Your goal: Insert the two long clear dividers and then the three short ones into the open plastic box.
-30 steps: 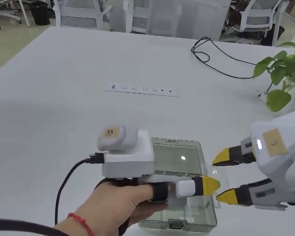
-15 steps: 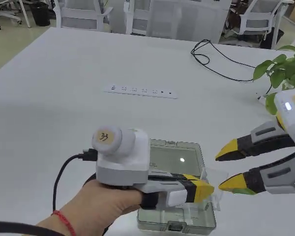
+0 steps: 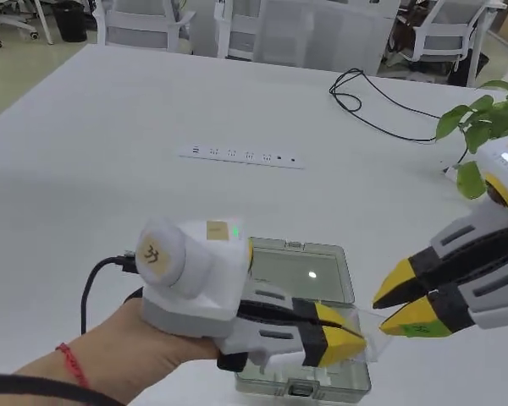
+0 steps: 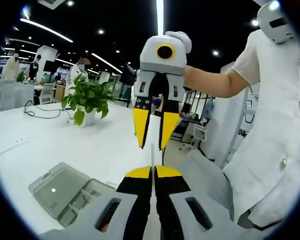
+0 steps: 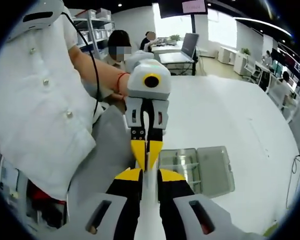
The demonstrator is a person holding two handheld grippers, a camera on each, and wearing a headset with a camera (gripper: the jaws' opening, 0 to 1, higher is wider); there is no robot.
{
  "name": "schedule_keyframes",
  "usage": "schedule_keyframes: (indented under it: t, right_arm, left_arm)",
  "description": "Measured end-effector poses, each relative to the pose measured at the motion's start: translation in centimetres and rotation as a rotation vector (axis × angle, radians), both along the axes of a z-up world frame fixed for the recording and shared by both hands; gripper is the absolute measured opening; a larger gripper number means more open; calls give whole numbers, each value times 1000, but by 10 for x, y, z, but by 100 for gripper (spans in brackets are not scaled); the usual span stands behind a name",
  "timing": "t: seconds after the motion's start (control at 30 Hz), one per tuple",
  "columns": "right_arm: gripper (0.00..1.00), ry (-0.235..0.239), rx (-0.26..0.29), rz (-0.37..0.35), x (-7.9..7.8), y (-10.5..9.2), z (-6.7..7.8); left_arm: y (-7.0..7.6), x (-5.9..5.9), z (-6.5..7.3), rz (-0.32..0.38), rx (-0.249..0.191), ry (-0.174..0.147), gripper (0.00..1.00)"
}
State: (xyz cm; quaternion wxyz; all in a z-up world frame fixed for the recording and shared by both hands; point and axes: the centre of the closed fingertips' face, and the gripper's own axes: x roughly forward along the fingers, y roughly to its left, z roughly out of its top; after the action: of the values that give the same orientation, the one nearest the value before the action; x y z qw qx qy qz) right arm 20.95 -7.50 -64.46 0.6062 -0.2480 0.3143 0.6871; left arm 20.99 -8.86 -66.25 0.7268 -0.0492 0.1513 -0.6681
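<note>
Head view: the left gripper [image 3: 351,331] is at the near edge of the bench [image 3: 110,127], jaws pressed together on one end of a clear divider [image 3: 371,328]. The right gripper [image 3: 381,313] faces it from the right, jaws slightly spread about the divider's other end. The open plastic box [image 3: 322,382] lies on the bench under and behind the left gripper, with its lid [image 3: 309,271] folded flat away from me. The divider is in the air above the box's near right corner, not yet in the base. Its long axis runs roughly level, left to right, from one gripper's tips to the other's.

Left gripper view: the divider shows edge-on as a thin pale line. It runs straight out from my closed jaws into the gap between the right gripper's yellow tips. The long axis therefore lies in line with both grippers. The box sits below and to the left.

Right gripper view: my own jaws stand apart, and the left gripper's tips meet opposite them. The box base shows several partition lines, so I judge that some dividers are seated. The count is too small to read. I cannot tell whether the held piece is a long or a short one. Judgement: the task is partly done, and at least this divider is left to insert.
</note>
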Motion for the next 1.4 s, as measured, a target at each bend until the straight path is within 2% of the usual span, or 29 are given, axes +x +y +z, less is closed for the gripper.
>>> schedule_keyframes:
  t: [0.17, 0.4, 0.6, 0.97, 1.17, 1.3, 1.4]
  right_arm:
    - [10, 36, 4, 24, -7, 1, -3]
    - [4, 53, 18, 40, -9, 2, -4]
    - [3, 64, 26, 39, -11, 3, -6]
    - [3, 57, 31, 39, -10, 4, -8]
    - [3, 43, 31, 24, -6, 2, -8]
    - [3, 27, 25, 6, -2, 0, -9]
    - [3, 21, 22, -8, 1, -2, -10]
  left_arm:
    - [-1, -1, 2, -4, -14, -7, 0]
    - [-1, -4, 5, -13, -22, -18, 0]
    - [0, -5, 3, -18, -13, -27, 0]
    - [2, -6, 0, -17, -8, -19, 0]
    - [6, -3, -8, 1, 22, -7, 0]
    - [12, 2, -12, 32, 36, 12, 9]
    - [17, 5, -14, 53, 44, 6, 13]
